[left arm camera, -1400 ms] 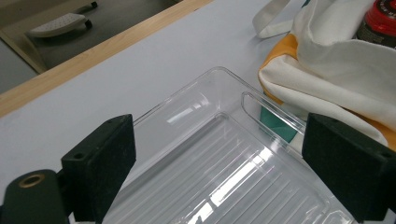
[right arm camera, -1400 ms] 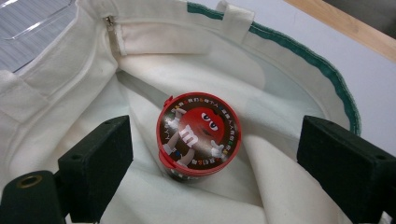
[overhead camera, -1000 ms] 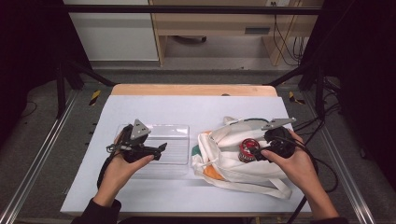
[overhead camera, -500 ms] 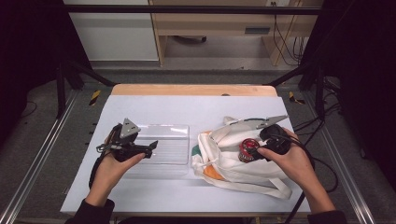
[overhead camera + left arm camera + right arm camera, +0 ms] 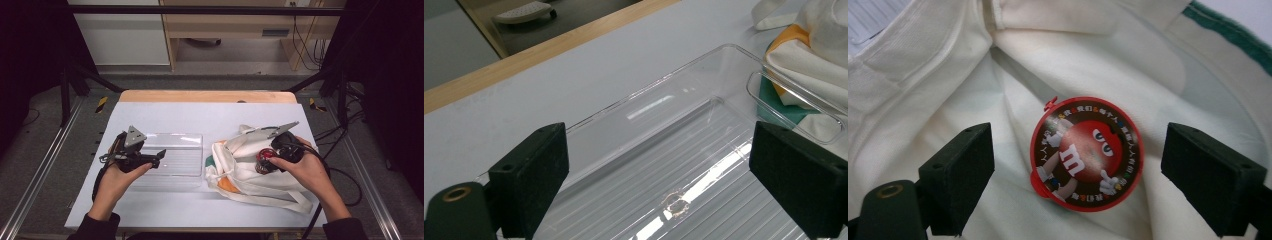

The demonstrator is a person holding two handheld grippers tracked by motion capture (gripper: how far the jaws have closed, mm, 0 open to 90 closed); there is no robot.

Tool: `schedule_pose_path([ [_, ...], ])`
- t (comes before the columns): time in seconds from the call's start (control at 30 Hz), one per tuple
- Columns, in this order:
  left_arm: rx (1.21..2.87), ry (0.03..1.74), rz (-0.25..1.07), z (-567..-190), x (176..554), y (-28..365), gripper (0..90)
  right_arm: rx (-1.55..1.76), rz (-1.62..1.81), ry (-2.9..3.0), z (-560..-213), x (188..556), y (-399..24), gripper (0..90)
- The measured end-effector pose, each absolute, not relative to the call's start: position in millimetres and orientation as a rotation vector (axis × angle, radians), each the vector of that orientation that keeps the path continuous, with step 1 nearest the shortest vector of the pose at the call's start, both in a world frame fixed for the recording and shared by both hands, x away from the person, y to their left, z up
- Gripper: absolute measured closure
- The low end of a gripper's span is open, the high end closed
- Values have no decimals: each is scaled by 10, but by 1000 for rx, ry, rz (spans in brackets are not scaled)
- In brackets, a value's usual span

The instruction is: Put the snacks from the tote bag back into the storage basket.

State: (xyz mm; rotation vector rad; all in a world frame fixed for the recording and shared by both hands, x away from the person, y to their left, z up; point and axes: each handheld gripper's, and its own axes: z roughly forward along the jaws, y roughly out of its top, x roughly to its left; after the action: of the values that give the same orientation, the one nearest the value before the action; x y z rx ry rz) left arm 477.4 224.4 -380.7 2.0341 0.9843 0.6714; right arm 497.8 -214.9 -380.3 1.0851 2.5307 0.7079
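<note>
One white table [image 5: 200, 117] carries everything here, with a strip of bare wood along its 12 o'clock edge. On it lie three things, counted from largest to smallest: one cloth bag, one clear tray and one round tin.

The single cream cloth bag [image 5: 240, 170] sits at about 4 o'clock from the table's middle, crumpled, with orange and green patches at its 8 o'clock corner and one strap trailing toward 5 o'clock. In the right gripper view its pale lining [image 5: 938, 75] spreads all around the tin.

The one clear plastic tray [image 5: 182, 150] lies at about 8 o'clock from the table's middle, just beside the bag, which sits at its 3 o'clock end. In the left gripper view its ribbed floor [image 5: 664, 165] is bare, and one slot handle shows at its 2 o'clock end.

The one red round tin [image 5: 1087, 154], printed with a red candy character, lies inside the bag's mouth; in the high view it shows as a red spot [image 5: 264, 159].

Two grippers are at work. The left gripper [image 5: 150, 157] hovers over the tray's 9 o'clock end, its jaws spread wide and pinching nothing. The right gripper [image 5: 1088, 185] points into the bag, jaws also spread wide on either side of the tin without touching it.
</note>
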Motion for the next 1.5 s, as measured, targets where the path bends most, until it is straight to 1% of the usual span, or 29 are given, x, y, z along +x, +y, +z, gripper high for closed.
schedule_pose_path([
  [0.47,2036,993,668,-3822,4784,2284,88,1020,609,2608,-3945,5066,-2150,152],
  [0.93,2033,998,667,-3821,4790,2307,88,1023,580,2658,-4039,5173,-2162,148],
  [1.5,2046,996,666,-3825,4791,2311,88,998,532,2693,-4131,5251,-2133,165],
])
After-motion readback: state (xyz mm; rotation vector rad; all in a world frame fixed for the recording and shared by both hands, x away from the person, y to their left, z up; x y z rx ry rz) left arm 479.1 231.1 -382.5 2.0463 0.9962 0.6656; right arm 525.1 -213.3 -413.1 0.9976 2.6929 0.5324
